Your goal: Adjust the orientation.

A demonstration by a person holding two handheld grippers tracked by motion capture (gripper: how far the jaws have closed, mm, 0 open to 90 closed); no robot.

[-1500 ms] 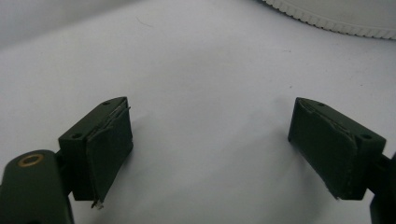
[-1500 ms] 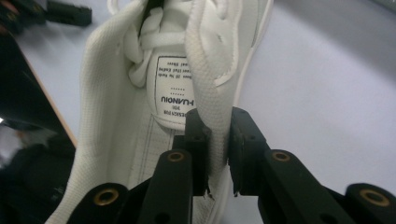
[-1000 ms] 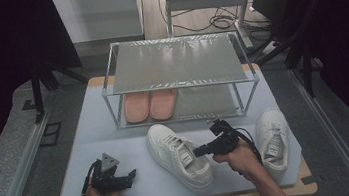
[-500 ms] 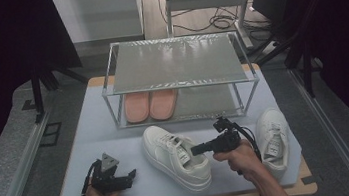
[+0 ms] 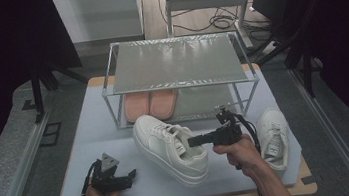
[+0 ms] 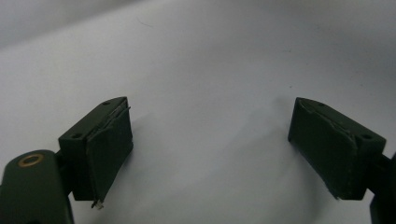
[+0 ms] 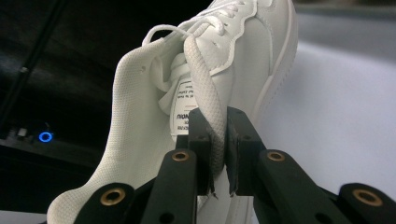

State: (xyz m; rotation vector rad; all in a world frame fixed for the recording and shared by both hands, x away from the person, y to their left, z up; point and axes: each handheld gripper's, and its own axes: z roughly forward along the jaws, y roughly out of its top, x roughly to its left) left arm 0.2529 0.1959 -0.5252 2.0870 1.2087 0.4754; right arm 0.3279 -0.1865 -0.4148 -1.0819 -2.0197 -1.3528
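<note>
So the right gripper [image 5: 195, 139] sits just right of centre in the high view, jaws clamped on the collar of a white sneaker [image 5: 171, 148]. In the right gripper view you can see the padded white edge of the shoe's opening pinched flat between the two black jaws, with a printed label on the inside of the tongue right behind them. The sneaker is a low-top, all white, laced up, perforated lining at the heel, lying diagonally across the middle of the table [image 5: 69, 156] with its toe toward the upper left. Its twin, the second white sneaker [image 5: 272, 134], is at the right edge. The left gripper [image 5: 122, 179] is down at lower left, jaws wide apart over bare table.

A wire shoe rack [image 5: 178, 62] stands at the back with pink slippers [image 5: 150, 105] on its lower level.
</note>
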